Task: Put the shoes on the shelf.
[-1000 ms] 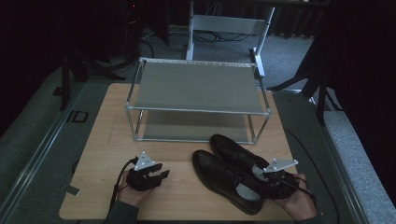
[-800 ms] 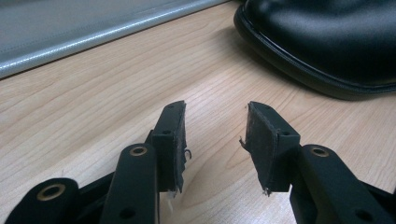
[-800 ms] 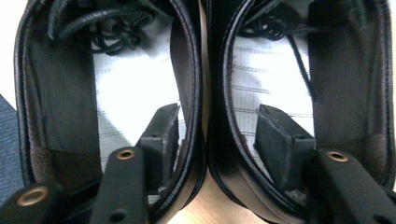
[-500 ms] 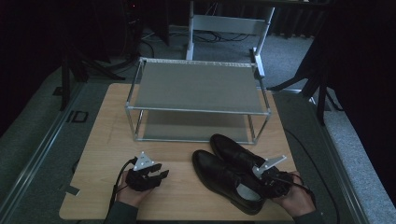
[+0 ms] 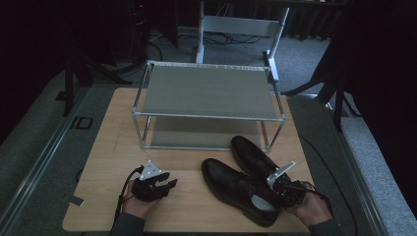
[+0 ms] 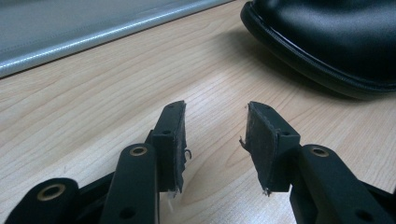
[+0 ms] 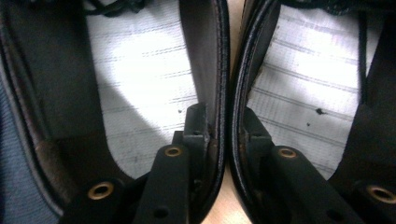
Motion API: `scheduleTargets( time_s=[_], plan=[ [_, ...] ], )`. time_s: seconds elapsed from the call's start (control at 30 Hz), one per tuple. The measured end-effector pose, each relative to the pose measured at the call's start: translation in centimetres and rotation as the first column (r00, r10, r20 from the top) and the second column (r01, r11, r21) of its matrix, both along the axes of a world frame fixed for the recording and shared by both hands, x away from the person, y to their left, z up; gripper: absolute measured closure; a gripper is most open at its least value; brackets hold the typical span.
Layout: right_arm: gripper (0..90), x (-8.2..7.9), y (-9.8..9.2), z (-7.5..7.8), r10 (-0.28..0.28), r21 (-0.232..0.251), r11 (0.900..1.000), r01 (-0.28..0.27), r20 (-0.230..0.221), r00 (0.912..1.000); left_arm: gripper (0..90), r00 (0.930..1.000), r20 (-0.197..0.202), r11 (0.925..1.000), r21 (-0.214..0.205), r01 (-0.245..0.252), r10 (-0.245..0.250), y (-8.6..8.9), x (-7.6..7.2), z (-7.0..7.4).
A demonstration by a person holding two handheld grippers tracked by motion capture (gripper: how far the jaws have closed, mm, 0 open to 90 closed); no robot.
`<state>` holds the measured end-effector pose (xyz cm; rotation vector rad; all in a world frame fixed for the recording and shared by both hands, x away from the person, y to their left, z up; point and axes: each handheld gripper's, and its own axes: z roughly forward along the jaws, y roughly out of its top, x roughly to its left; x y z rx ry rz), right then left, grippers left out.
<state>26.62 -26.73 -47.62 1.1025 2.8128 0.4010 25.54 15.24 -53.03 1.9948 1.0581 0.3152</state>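
Two black leather shoes lie side by side on the wooden table (image 5: 113, 147): the left shoe (image 5: 231, 184) and the right shoe (image 5: 253, 157), toes pointing away toward the rack. My right gripper (image 5: 282, 189) is at their heel ends. In the right gripper view its jaws reach one into each shoe and pinch the two adjoining inner walls (image 7: 226, 93) together, white insoles (image 7: 144, 70) showing on both sides. My left gripper (image 5: 162, 184) rests low over the table to the left of the shoes, open and empty (image 6: 215, 135), with a shoe toe (image 6: 327, 37) ahead on its right.
A two-level metal shoe rack (image 5: 209, 91) stands at the back of the table, both shelves bare; its lower rail (image 6: 93, 32) shows in the left gripper view. A metal chair frame (image 5: 241, 24) stands beyond the table. Dark stands flank the table.
My right gripper has shifted slightly and tilted at the shoes' heels, its grey plate now angled up. The left gripper has stayed in place.
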Motion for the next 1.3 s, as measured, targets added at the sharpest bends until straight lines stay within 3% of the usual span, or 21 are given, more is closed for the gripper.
scheduleTargets(
  time_s=[0.17,0.3,0.67,0.87,1.0,1.13,1.3],
  plan=[
    [79.3,0.0,-0.5,-0.1,-0.035,0.059,0.9977,0.034,0.012,0.9993,58.5,1.0000,-0.003,1.0000,0.006,0.006,-0.006,-0.2,0.1,-0.1],
    [79.8,-0.1,-0.5,-0.1,-0.052,0.072,0.9962,0.050,0.026,0.9983,58.5,0.9999,-0.006,0.9999,0.009,0.010,-0.010,-0.4,0.2,-0.2],
    [80.3,-0.5,-1.5,-0.2,-0.106,0.194,0.9759,0.100,0.020,0.9942,58.5,1.0000,-0.003,1.0000,0.000,0.001,-0.001,-0.2,0.1,-0.1],
    [80.4,-0.7,-1.4,0.1,-0.111,0.215,0.9714,0.102,0.029,0.9934,58.5,1.0000,-0.001,1.0000,0.000,-0.002,0.002,-0.2,0.2,0.0],
    [80.3,-0.7,-1.1,0.8,-0.125,0.238,0.9654,0.107,0.061,0.9903,58.5,1.0000,-0.002,1.0000,-0.001,-0.004,0.004,-0.2,0.2,0.0],
    [80.3,-0.1,-0.8,1.2,-0.149,0.270,0.9550,0.122,0.080,0.9856,58.5,1.0000,0.002,1.0000,-0.003,-0.007,0.007,0.0,0.2,0.1],
    [80.3,0.7,0.3,1.6,-0.148,0.279,0.9535,0.114,0.104,0.9835,58.5,0.9999,0.003,0.9998,-0.010,-0.015,0.015,0.1,0.2,0.1]
  ],
)
